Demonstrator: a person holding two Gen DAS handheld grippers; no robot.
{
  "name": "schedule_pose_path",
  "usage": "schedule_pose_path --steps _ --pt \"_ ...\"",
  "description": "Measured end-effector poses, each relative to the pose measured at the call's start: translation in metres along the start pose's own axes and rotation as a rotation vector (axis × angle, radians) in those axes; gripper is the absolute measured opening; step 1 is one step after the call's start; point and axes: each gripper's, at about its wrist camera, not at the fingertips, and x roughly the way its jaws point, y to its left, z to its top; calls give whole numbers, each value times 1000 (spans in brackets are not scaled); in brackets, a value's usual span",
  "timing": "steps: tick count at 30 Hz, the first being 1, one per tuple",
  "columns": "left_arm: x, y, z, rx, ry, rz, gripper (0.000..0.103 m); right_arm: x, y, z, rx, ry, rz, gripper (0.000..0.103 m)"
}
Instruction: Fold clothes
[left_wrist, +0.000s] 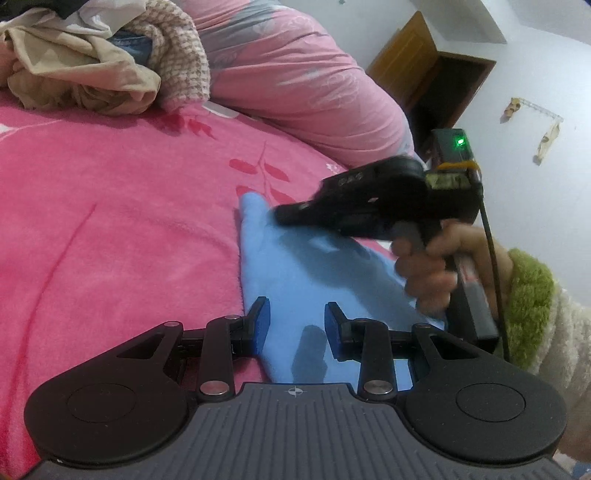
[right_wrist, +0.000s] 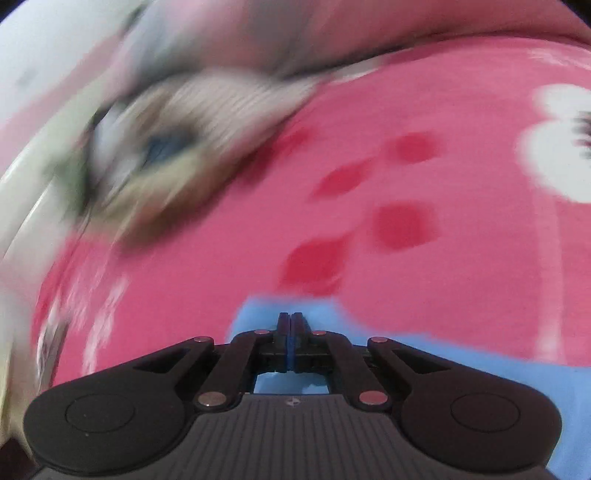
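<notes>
A light blue cloth (left_wrist: 295, 266) lies flat on the pink fleece blanket (left_wrist: 110, 221). My left gripper (left_wrist: 296, 322) hovers over its near end, jaws apart, nothing pressed between the blue pads. My right gripper (left_wrist: 282, 216) is blurred above the cloth's far end, held by a hand (left_wrist: 428, 273) in a green-and-cream fleece sleeve. In the right wrist view the right gripper (right_wrist: 291, 318) is shut with nothing between its fingers, and the blue cloth (right_wrist: 461, 354) lies beneath it on the pink blanket (right_wrist: 443, 221). That view is smeared by motion.
A heap of unfolded clothes (left_wrist: 92, 66), beige, checked and white, sits at the back left, blurred in the right wrist view as the heap (right_wrist: 166, 147). A rolled pink duvet (left_wrist: 295, 74) lies behind. A wooden door (left_wrist: 443, 85) and white wall stand beyond the bed.
</notes>
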Motion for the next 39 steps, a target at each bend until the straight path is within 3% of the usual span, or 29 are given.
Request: schedule_pose_path --steps 3,5,7,9,11,13,16,20,23,26,29,31,33,36,39 --pt "0 2 0 -10 0 -8 33 -25 9 0 -42 5 75 0" --pt "0 1 -1 -7 -1 -7 33 -19 23 -7 -84 103 177 0" --pt "0 1 -1 -4 -1 -6 33 2 33 -11 -109 171 206 0" --pt "0 1 -1 -1 0 -5 33 24 29 -6 -77 166 169 0" --pt "1 1 0 2 4 -2 33 29 16 3 11 103 156 0" --pt "2 -1 1 10 9 5 33 1 8 9 38 -5 40 1" --pt "0 -5 1 23 17 18 34 -61 1 4 1 -99 -20 1" --pt "-2 -15 4 54 30 50 35 -124 -7 -26 -51 -93 -61 1" --pt "-5 -26 7 92 44 87 36 -132 -24 -53 -30 9 -46 1" --pt "-13 -39 10 127 52 127 36 -123 -63 -62 78 59 -108 0" --pt "-29 -54 12 181 44 155 37 -153 -89 -69 239 -90 -163 1" --pt "-37 -65 10 220 52 161 40 -177 -77 -76 191 -163 -188 1" --pt "-42 -78 7 260 74 167 41 -194 -62 -90 138 -165 -135 1" --pt "-29 -93 -4 307 154 204 41 -207 -30 -121 3 -115 -58 1" --pt "-15 -105 -21 348 254 254 42 -205 -18 -157 -114 -35 -80 1"
